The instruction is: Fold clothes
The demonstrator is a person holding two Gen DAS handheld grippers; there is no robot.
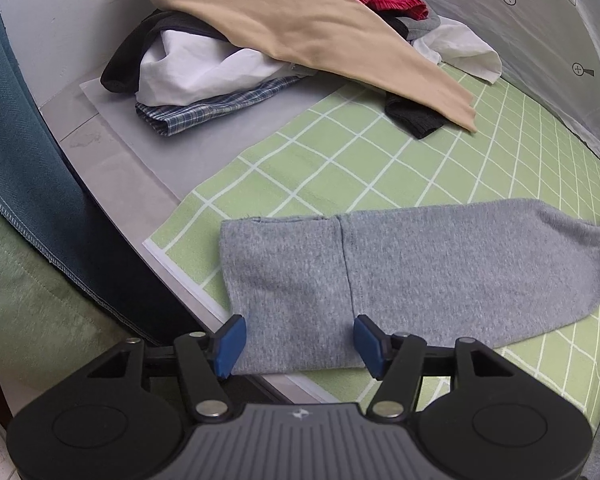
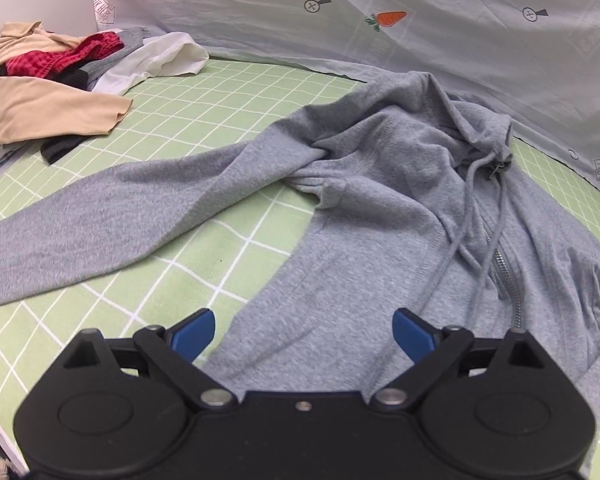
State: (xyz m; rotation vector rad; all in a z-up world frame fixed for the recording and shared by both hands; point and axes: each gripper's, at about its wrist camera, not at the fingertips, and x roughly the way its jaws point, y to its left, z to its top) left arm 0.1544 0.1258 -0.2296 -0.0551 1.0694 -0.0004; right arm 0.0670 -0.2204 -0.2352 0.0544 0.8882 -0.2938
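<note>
A grey zip hoodie (image 2: pixel 380 184) lies spread on the green checked mat (image 2: pixel 220 92), its hood and drawstrings at the right and one sleeve stretched out to the left. That sleeve (image 1: pixel 400 264) shows in the left wrist view, its cuff end towards me. My left gripper (image 1: pixel 298 344) is open, its blue pads on either side of the cuff's near edge and holding nothing. My right gripper (image 2: pixel 304 332) is open over the hoodie's lower hem, empty.
A pile of clothes (image 1: pixel 268 28) lies at the mat's far end: beige, white, red checked, blue plaid and dark pieces. A pale sheet with carrot prints (image 2: pixel 420 20) hangs along the far side. A teal cloth (image 1: pixel 20 160) hangs off the table's left edge.
</note>
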